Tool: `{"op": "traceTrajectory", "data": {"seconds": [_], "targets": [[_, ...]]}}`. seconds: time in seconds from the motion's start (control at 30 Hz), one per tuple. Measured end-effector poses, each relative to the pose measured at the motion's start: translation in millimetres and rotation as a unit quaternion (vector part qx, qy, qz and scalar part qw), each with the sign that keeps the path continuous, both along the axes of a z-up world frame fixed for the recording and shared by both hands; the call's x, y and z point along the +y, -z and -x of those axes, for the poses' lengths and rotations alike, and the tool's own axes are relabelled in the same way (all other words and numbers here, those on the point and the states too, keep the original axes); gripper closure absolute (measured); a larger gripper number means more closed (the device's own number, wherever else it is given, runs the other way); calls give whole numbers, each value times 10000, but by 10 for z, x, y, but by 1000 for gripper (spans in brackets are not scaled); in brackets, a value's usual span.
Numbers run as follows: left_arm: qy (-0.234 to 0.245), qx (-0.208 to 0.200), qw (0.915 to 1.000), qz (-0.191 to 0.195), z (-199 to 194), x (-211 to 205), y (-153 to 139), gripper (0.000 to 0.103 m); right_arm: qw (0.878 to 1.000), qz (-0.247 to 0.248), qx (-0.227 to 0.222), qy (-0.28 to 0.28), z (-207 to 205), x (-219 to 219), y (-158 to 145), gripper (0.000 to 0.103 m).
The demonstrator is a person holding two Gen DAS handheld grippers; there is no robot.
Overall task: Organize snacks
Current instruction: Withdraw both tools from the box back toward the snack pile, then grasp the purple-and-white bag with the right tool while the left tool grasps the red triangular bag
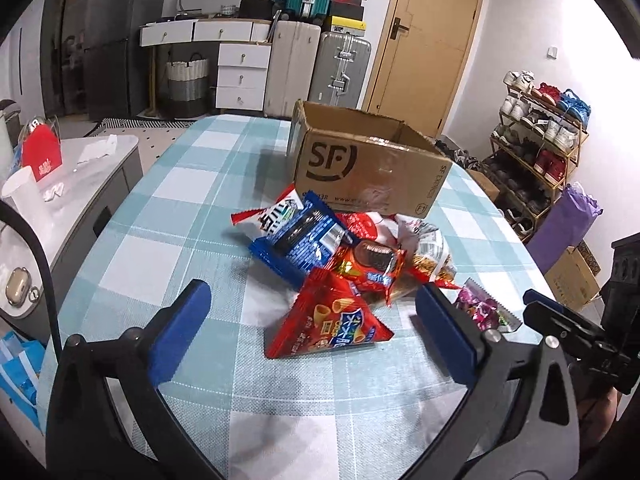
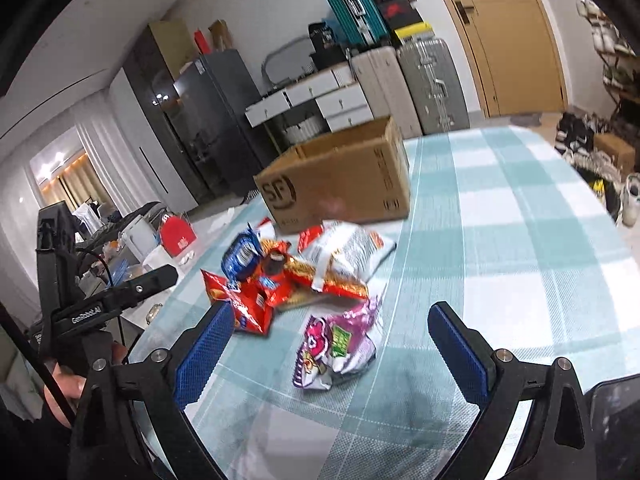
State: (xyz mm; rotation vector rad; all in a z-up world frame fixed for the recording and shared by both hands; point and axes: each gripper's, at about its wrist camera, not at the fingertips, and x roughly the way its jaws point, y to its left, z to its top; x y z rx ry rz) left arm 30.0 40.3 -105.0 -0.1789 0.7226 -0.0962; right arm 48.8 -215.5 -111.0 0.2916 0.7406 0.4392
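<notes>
Both claws hang spread and empty: left gripper [image 1: 308,328] frames the red triangular chip bag [image 1: 328,320], right gripper [image 2: 332,344] frames the pink candy packet [image 2: 340,344]. Snacks lie heaped on the checked table [image 2: 500,240] just before the open cardboard box [image 1: 360,168]. I judge it best to pinch each bag by its crimped seam, lift clear, then carry over the box's near wall. Open cloth lies right; table edge curves near left.

Bare tablecloth [image 1: 168,240] lies open ahead-left of the left gripper [image 1: 312,328]. The snack pile [image 1: 332,256] and cardboard box [image 1: 360,168] block straight ahead.
</notes>
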Motion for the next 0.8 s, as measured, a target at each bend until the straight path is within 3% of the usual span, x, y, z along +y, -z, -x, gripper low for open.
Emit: {"op": "traceTrajectory", "data": {"seconds": [0.3,0.53,0.6,0.67,0.8], "targets": [[-1,224,9997,-56,-131,24,266,1,9981,-249,542,-144,-188,1,314,4],[41,351,9993,-95,-147,30,416,1,9971,-349,655,-189,-249,27,428,4],[59,393,9991,-123,-143,20,450,1,9970,-322,677,-198,-279,50,447,8],[73,412,9990,-134,-139,9,476,1,9961,-322,772,-266,-320,87,475,23],[82,445,9989,-98,-112,31,511,1,9946,-348,934,-273,-392,129,529,32]]}}
